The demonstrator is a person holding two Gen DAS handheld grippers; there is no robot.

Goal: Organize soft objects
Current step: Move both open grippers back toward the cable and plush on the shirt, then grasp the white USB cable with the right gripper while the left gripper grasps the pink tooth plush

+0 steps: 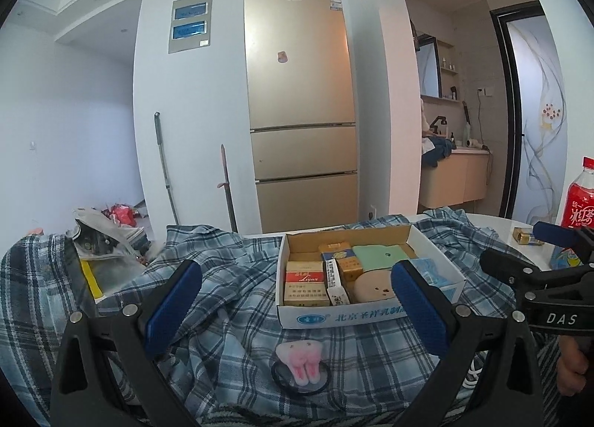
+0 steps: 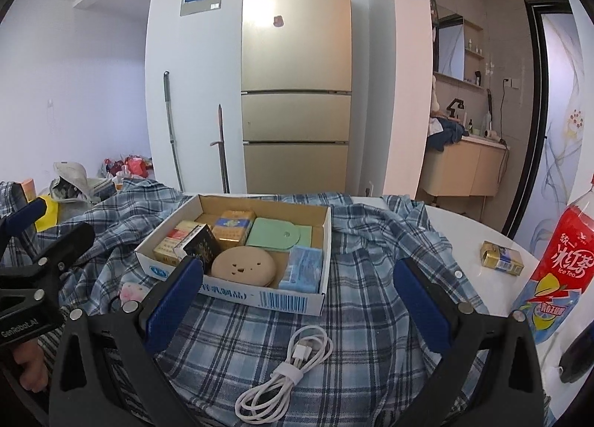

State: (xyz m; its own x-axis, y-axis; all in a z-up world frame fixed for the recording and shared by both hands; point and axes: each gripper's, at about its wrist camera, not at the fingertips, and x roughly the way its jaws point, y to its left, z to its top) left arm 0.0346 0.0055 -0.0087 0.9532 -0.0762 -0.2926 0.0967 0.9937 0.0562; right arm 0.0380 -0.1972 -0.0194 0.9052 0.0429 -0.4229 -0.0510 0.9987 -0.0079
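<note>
- A white-walled room is opening behind the desk, with a tall gold fridge [image 1: 299, 108] standing against the far wall and a washbasin alcove showing to its right; the fridge's top lettering is too small to read.
- A white desk [image 2: 460, 226] is carrying a blue plaid shirt [image 2: 371, 241] that is spreading rumpled over most of it.
- A shallow cardboard box [image 2: 237, 291] is resting on the shirt, printed in blue Chinese characters with a barcode, and is holding cigarette packs, one reading "Liyun", plus a green pouch, a tan round pad and a blue packet.
- A red bottle [image 2: 557, 271] reading "Ice Tea" is standing at the desk's right edge, near a gold pack [image 2: 501, 258].
- The left tool [image 1: 297, 301] is hovering released, fingers spread wide, grasping nothing; "DAS" is showing on the neighbouring right one.
- The right tool [image 2: 297, 301] is likewise gaping wide and empty; "GenRobot.AI" is showing on the left one beside it.
- A coiled white cable [image 2: 287, 371] is lying on the shirt just before the box.
- A pink plush hair tie [image 1: 302, 362] is lying on the shirt, in front of the box's left end.
</note>
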